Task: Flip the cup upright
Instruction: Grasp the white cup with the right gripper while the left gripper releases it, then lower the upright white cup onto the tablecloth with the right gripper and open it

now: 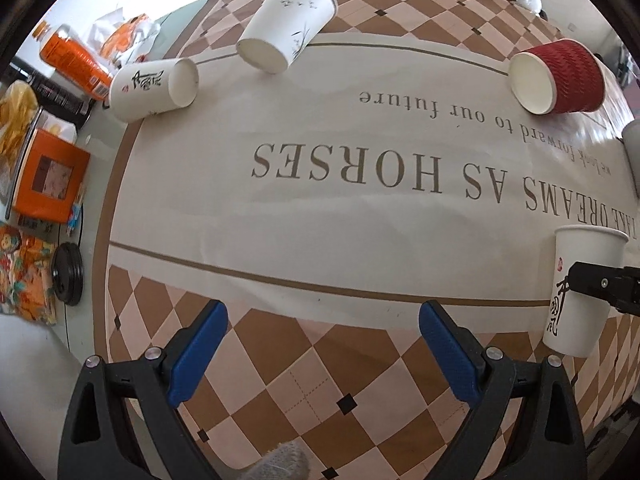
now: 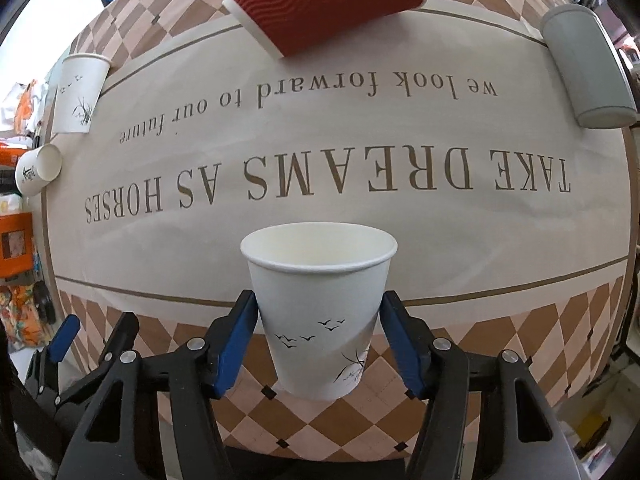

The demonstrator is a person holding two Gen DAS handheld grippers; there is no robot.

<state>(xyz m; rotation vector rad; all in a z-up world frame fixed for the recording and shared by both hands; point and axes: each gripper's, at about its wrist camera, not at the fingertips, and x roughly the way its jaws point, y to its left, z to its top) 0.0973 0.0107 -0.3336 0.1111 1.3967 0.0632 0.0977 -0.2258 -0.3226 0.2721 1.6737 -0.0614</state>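
A white paper cup with bird drawings (image 2: 320,312) stands upright near the table's front edge, between the blue pads of my right gripper (image 2: 318,340). The pads sit at its sides; contact is unclear. The same cup shows in the left wrist view (image 1: 580,292) with a right finger beside it. My left gripper (image 1: 320,340) is open and empty above the checkered border. Other cups lie on their sides: a red ribbed cup (image 1: 560,80) (image 2: 328,4), a white cup with calligraphy (image 1: 154,88) (image 2: 38,168), a white cup with a plant drawing (image 1: 288,24) (image 2: 80,94), a grey cup (image 2: 588,64).
The tablecloth (image 1: 320,208) carries large printed text. Left of the table are an orange bottle (image 1: 74,60), an orange box (image 1: 48,176), a black lid (image 1: 67,274) and snack bags. The left gripper shows in the right wrist view (image 2: 60,344).
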